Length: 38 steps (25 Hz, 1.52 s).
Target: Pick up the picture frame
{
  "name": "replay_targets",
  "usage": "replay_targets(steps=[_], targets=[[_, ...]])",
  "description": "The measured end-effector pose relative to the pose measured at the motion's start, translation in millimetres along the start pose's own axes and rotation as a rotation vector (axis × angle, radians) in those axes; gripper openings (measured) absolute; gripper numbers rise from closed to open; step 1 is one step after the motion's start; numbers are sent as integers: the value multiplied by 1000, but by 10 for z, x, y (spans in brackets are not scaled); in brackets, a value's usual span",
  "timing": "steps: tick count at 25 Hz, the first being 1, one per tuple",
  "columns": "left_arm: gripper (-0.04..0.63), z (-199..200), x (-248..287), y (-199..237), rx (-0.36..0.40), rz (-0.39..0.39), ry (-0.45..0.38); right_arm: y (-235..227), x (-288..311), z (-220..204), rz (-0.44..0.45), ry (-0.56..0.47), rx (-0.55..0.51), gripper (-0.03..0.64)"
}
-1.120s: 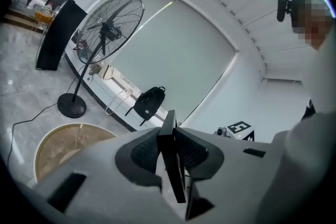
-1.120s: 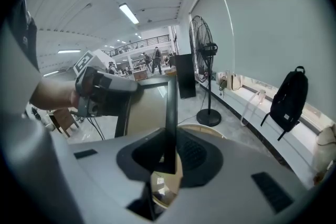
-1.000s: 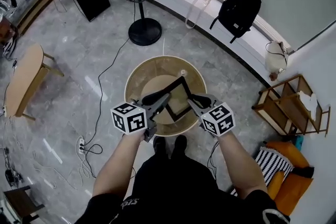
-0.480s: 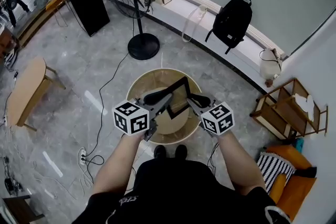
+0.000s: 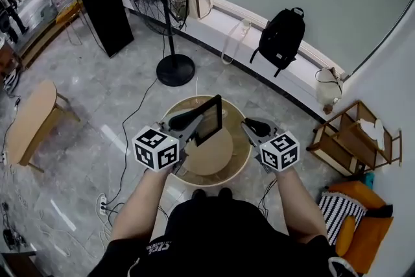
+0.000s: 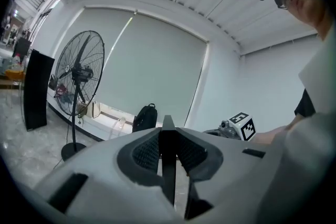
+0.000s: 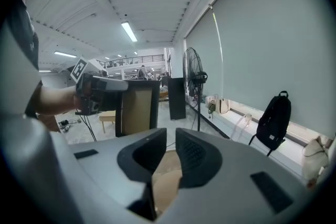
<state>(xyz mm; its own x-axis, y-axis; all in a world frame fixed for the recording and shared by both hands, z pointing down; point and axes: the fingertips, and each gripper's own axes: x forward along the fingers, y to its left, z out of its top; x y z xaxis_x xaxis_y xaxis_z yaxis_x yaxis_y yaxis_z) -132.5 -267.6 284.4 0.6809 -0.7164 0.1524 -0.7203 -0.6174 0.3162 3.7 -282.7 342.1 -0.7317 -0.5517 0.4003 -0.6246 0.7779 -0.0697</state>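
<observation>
The left gripper (image 6: 168,147) has its jaws clamped on one thin black edge of the picture frame (image 5: 209,120). This is the only hold on the frame.

The right gripper (image 7: 167,150) has its jaws nearly together, having just been closing, with nothing between them. It stands apart from the frame, over the right edge of the round table (image 5: 217,159).

The frame hangs clear above the table's left half.

Likely fault: a single-edge pinch may let the frame pivot or slide out and drop onto the table. A swing of the free gripper could also strike it.

Orientation: the frame stands upright, with its long axis apparently vertical. Its tan face is toward the right gripper, and its plane runs away from the person.
</observation>
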Motion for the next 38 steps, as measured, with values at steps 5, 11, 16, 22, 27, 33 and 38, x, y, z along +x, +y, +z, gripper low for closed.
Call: replay_targets(steps=[5,11,16,22,27,33,38], targets=[[66,116,-228,119,78,59,2,-113,-253,45,-51,-19,13,9],[66,164,-417,264,87,156,-12,-311,-511,194,-76,-59,-3,5],[66,203,-340,200,99,261,-25,-647,-788,318,-65,-130,-2,5],[66,264,-46,-111,95,401,-90,-1202,-1188,303,-1,-199,-14,5],[66,172,233,-595,105,498,-112,-1717,-1620,294,40,-255,-6,5],[67,64,350,-1043,106,536,-147,-1826,-1773,322,107,-290,-20,3],[67,162,173,-1089,134,558,-159,-1655,-1765,472,127,-330,-38,3]])
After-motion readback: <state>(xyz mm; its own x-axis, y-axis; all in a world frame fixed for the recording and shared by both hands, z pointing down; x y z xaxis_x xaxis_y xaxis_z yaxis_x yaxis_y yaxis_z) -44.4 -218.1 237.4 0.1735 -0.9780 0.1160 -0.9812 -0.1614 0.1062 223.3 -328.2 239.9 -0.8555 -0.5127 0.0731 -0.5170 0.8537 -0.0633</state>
